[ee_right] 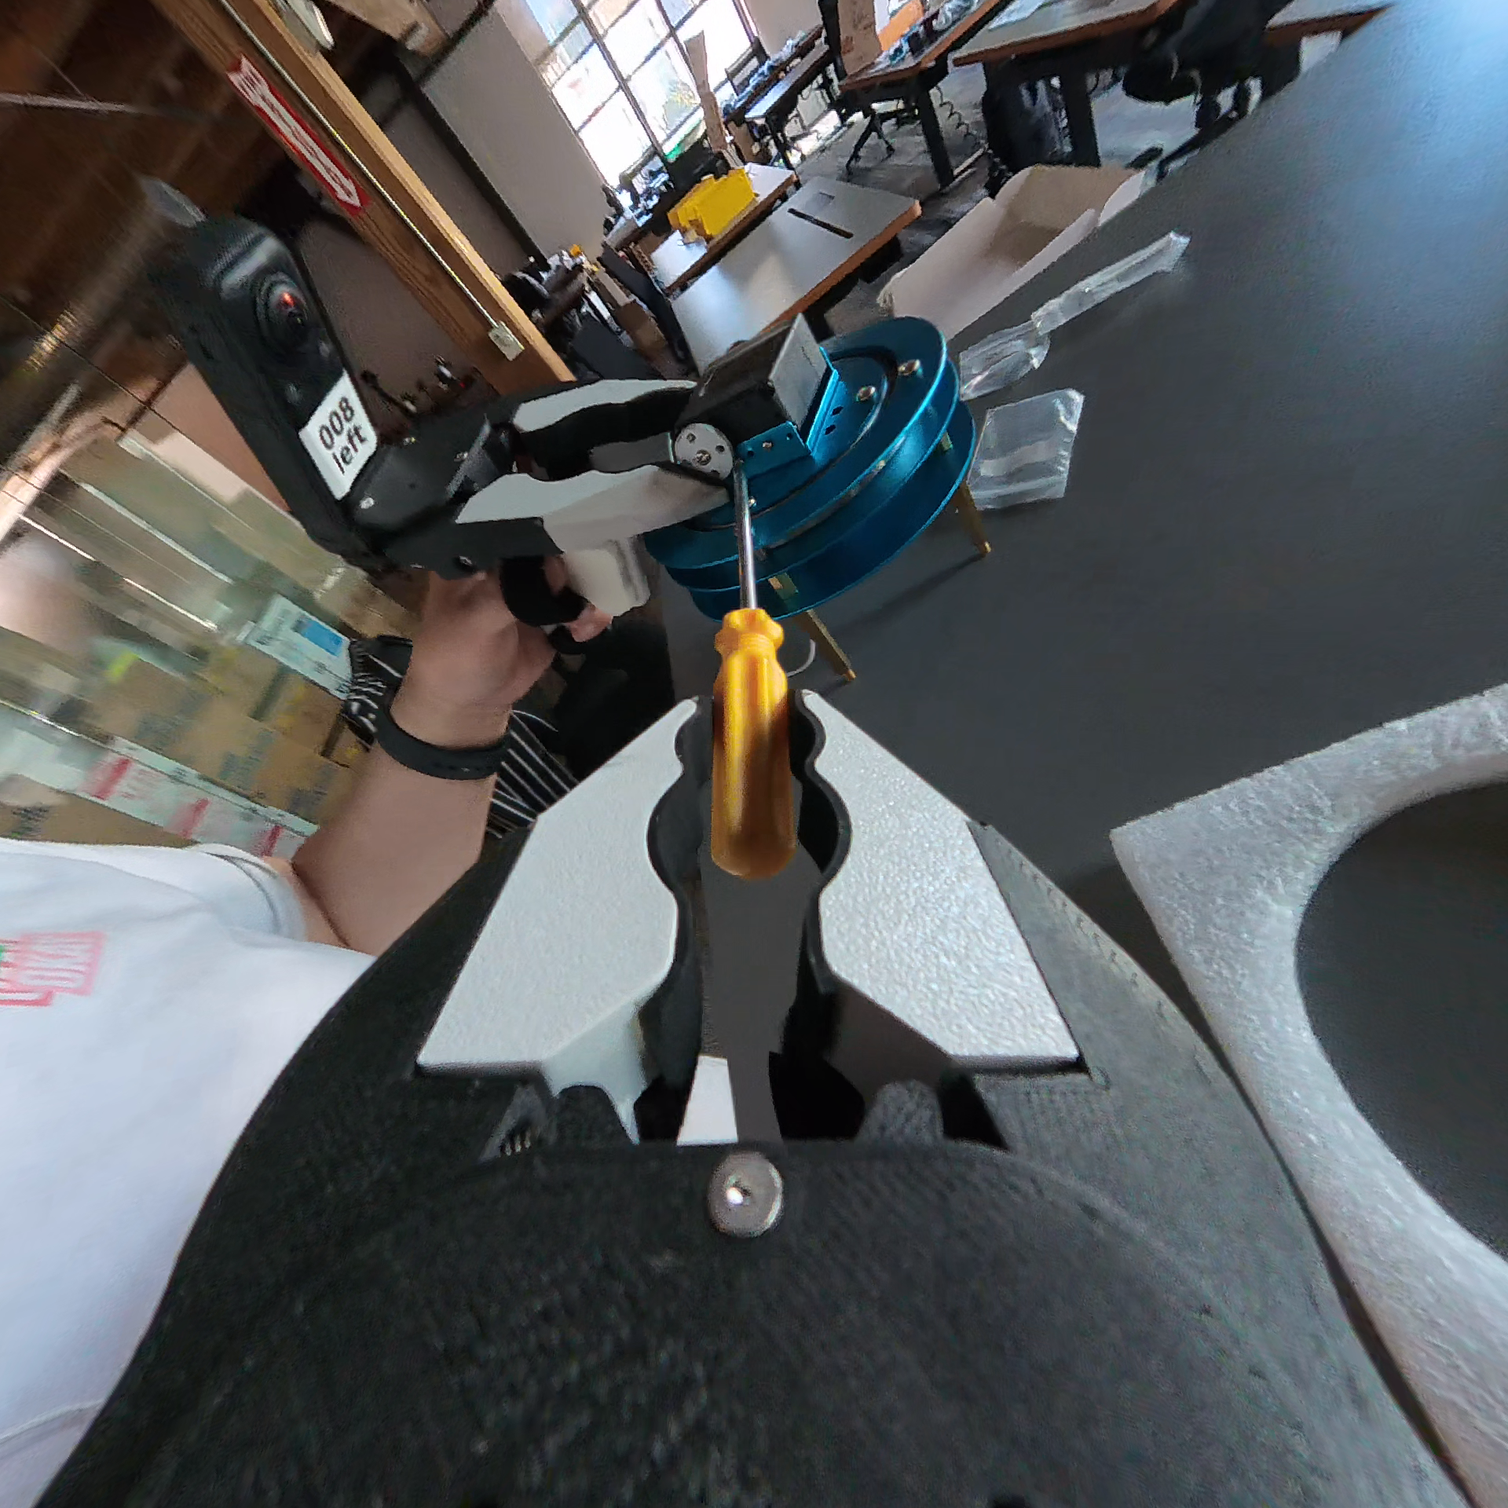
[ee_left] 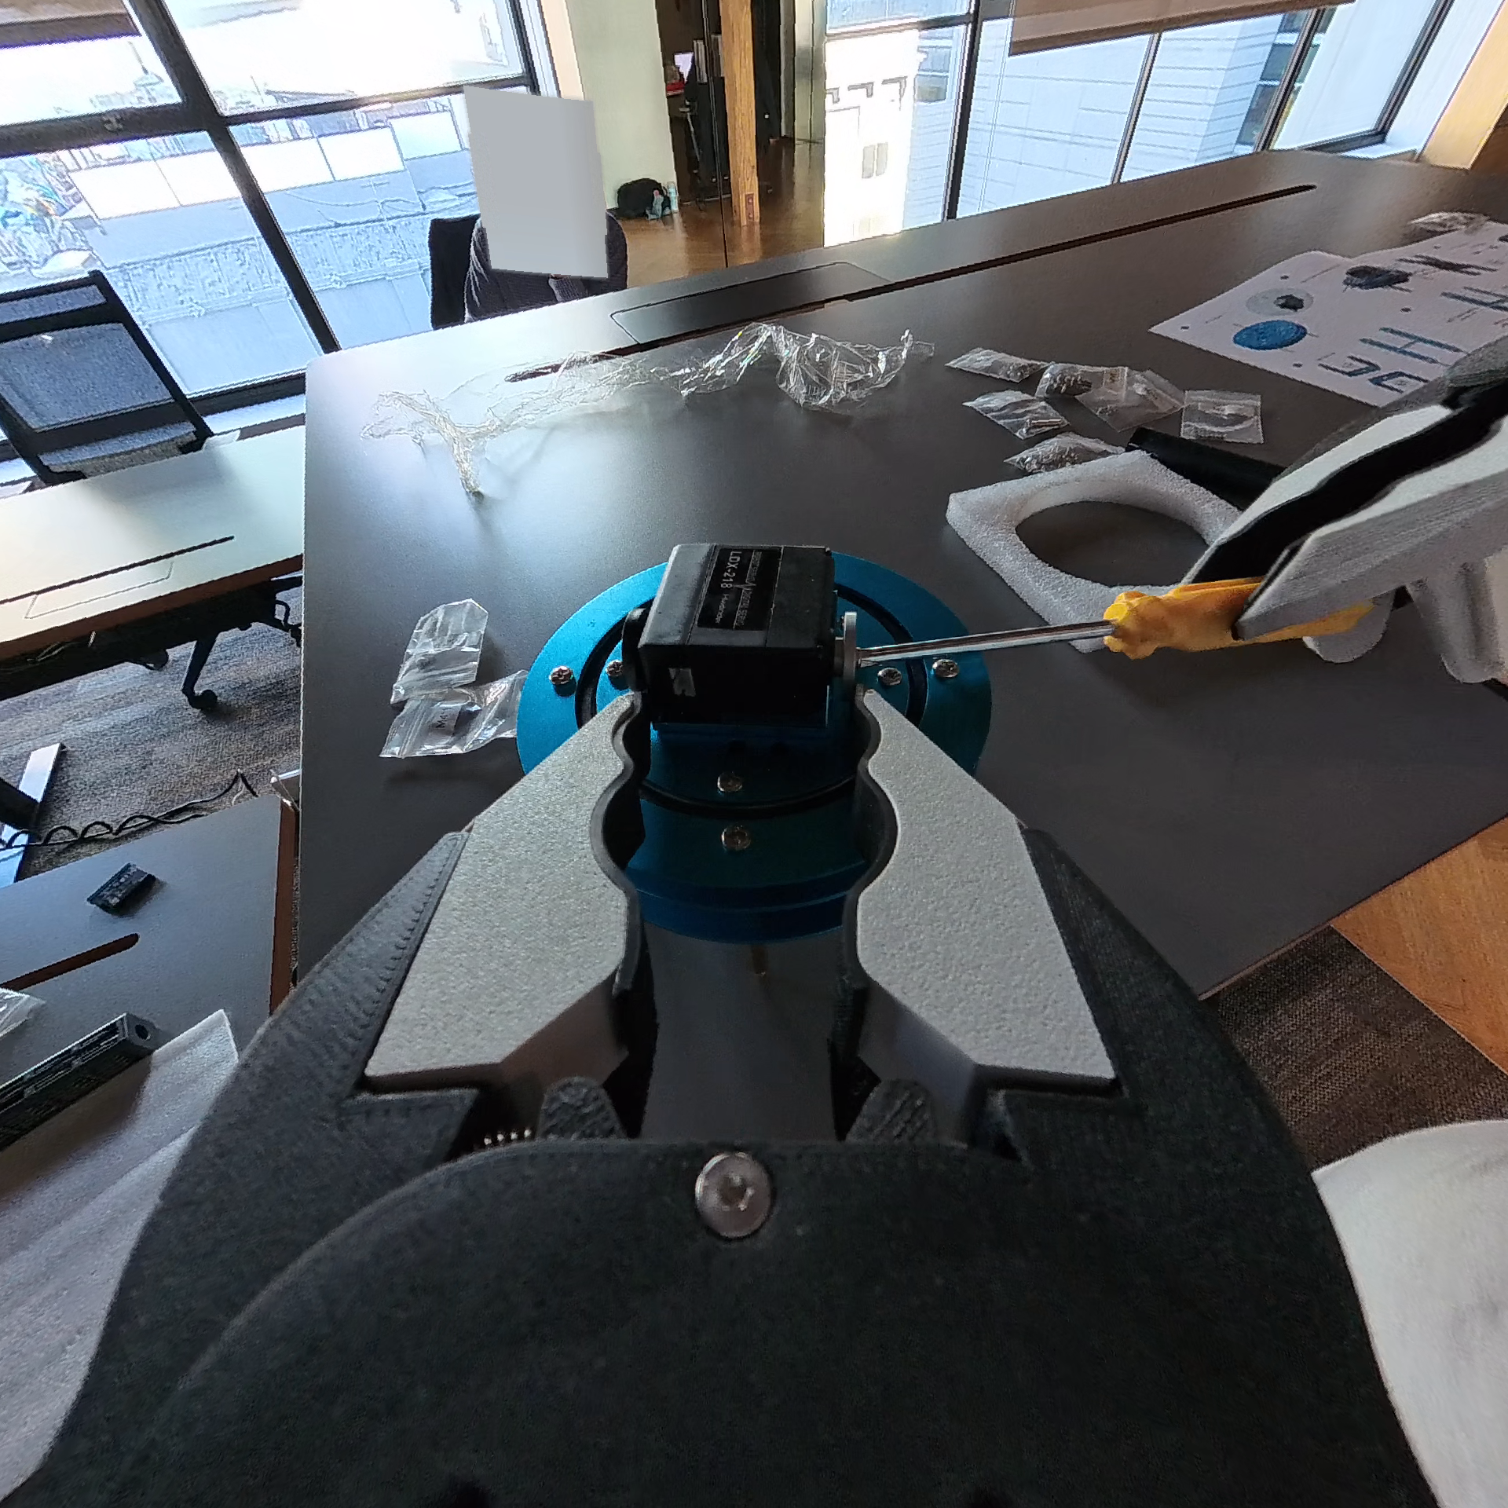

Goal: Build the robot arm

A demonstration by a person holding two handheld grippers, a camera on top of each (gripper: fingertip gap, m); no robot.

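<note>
Both tongs are clamped right now: the left gripper has its grey fingers closed on the blue bracket under the black box-shaped servo motor, and the right gripper is closed around the yellow plastic handle of a slim steel-shafted screwdriver.

Biggest thing here is the dark matte table, and everything sits on it. At its near middle stands the round blue anodised metal base on short brass legs, ringed with small screws, with the servo mounted on top. Just right of that base lies a white square foam packing frame with a round cut-out. Beyond the base, a strand of crumpled clear plastic wrap stretches across. Small clear zip bags of hardware cluster beyond the foam, two more bags lie just left of the base.

Smallest of all: the screwdriver tip meets the silver disc on the servo's right side.
</note>
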